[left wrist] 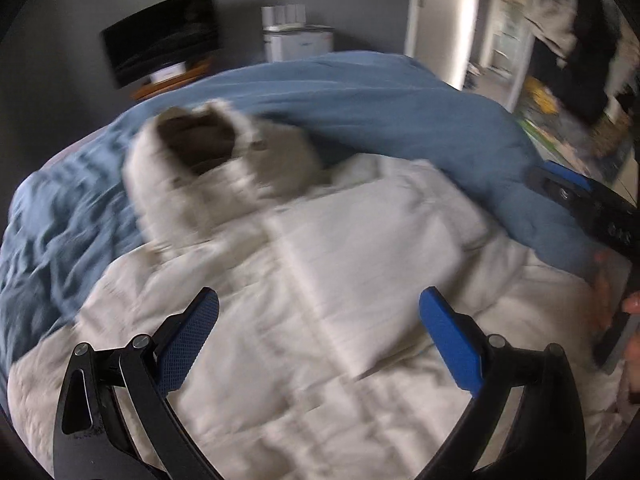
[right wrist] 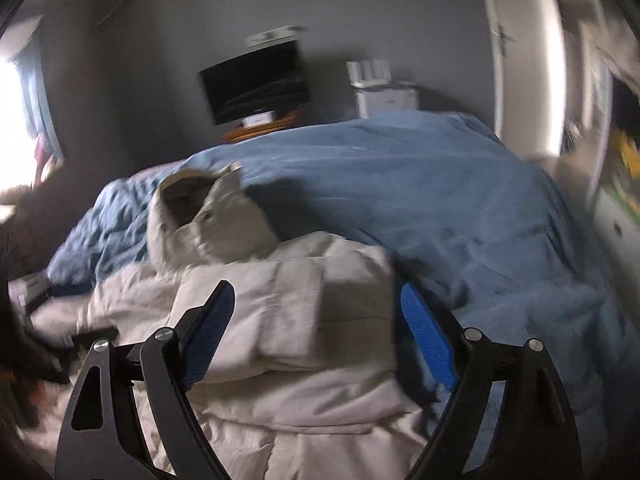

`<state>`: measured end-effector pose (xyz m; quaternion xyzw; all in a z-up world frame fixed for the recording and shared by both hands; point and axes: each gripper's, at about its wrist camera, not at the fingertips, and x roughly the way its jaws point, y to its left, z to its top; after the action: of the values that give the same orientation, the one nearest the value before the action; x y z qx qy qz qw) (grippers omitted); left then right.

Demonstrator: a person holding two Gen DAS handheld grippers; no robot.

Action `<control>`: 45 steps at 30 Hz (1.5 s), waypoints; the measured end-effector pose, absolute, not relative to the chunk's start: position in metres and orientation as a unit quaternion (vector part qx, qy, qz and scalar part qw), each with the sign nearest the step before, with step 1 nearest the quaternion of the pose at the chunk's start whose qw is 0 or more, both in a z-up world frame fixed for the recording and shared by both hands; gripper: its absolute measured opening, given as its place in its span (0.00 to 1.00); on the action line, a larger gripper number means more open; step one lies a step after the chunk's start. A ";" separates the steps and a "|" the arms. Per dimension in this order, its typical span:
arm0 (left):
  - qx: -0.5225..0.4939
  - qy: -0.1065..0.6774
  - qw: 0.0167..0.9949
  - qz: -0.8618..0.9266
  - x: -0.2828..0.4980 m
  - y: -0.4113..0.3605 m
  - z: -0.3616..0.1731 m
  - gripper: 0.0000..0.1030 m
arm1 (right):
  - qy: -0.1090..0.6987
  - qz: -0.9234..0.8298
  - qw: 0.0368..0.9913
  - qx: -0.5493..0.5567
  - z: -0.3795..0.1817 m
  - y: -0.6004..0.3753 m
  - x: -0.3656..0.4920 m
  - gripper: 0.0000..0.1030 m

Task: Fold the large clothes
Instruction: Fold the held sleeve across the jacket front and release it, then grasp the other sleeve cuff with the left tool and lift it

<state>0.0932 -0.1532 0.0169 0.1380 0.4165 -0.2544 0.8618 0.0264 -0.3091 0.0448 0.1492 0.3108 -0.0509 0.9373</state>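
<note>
A big white puffy coat [left wrist: 320, 280] lies spread out on a bed with a blue duvet [left wrist: 360, 96]. The coat's hood [left wrist: 208, 160] points toward the far side of the bed, and you can see its dark inside. One part of the coat is folded over onto its front, so it makes a thick flat layer on top. A line runs down the middle of the coat's front, but the picture is too blurry to tell if it is a zipper.

The left tongs [left wrist: 319, 322] are wide apart and hold nothing. They hang over the lower part of the coat. The right tongs [right wrist: 317, 324] are wide apart too, with nothing between them. They are low over the folded part of the coat, near its edge beside the blue duvet. In the left camera's view, the right tongs show at the right edge, with the person's hand [left wrist: 608, 292] on the handle.

Behind the bed there is a gray wall with a dark TV [right wrist: 256, 84] and a white box [right wrist: 386, 98] beside it. A white door [left wrist: 428, 12] stands on the right.
</note>
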 end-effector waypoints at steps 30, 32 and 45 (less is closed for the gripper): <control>0.156 0.369 0.877 -0.264 0.086 -0.167 -0.022 0.07 | 0.308 -0.090 0.931 0.172 0.008 -0.325 0.033 0.79; 0.143 0.364 0.884 -0.258 0.083 -0.157 -0.015 0.06 | 0.315 -0.083 0.931 0.163 0.006 -0.322 0.035 0.79; 0.043 0.367 0.909 -0.195 0.079 -0.065 0.004 0.06 | 0.358 -0.046 0.928 0.094 -0.009 -0.292 0.050 0.79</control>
<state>0.0788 -0.0650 0.0043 0.0435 0.3665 -0.1955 0.9086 0.0495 -0.2918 -0.0092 0.0943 0.3576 -0.0464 0.9279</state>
